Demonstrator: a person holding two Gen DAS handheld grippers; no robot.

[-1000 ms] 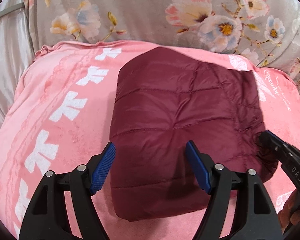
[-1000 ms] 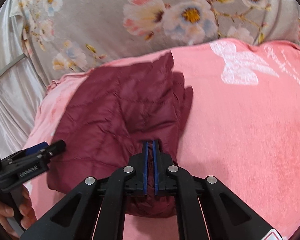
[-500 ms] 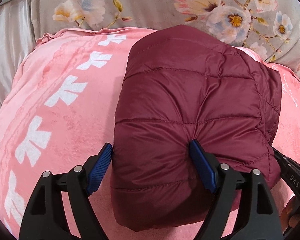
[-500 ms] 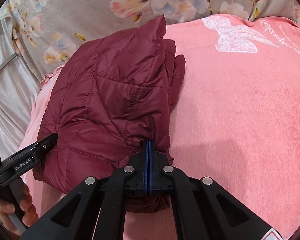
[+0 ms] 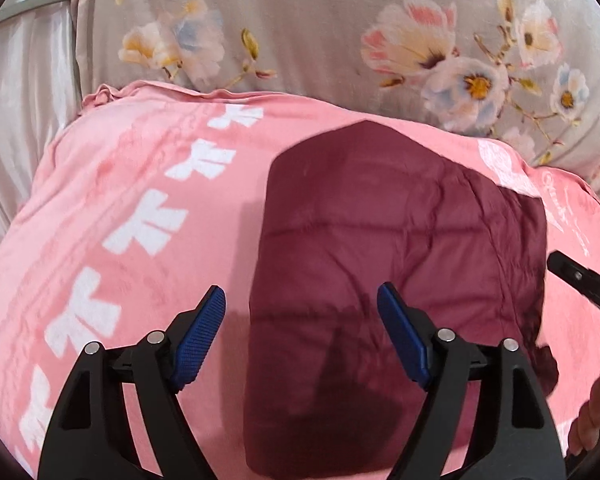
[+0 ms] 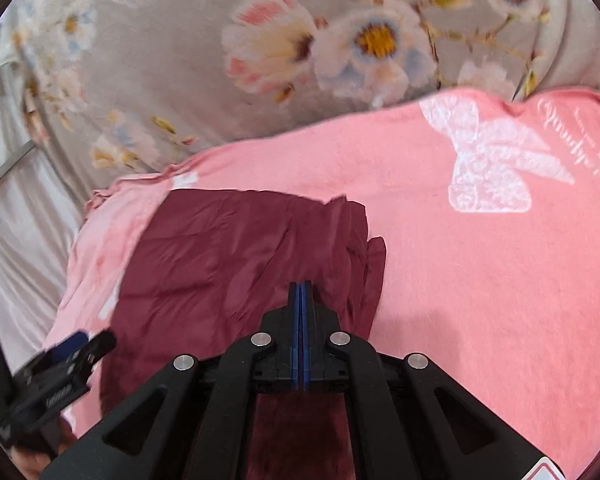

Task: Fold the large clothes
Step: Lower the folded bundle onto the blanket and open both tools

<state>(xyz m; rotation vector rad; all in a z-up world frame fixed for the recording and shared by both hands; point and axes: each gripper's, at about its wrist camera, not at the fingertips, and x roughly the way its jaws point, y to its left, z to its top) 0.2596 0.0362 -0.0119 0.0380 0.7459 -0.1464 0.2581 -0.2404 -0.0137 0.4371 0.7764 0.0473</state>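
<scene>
lying folded jacket – pink blanket, flat

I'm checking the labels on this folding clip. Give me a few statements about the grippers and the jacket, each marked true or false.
1. The left gripper is open. True.
2. The right gripper is wide open. False: its jaws are pressed together.
3. The maroon jacket lies folded on the pink blanket. True.
4. The jacket rests on the floral bedding. False: it sits on the pink blanket, with the floral bedding behind.
5. The left gripper clamps the jacket. False: its blue pads stand apart, unclamped.
</scene>
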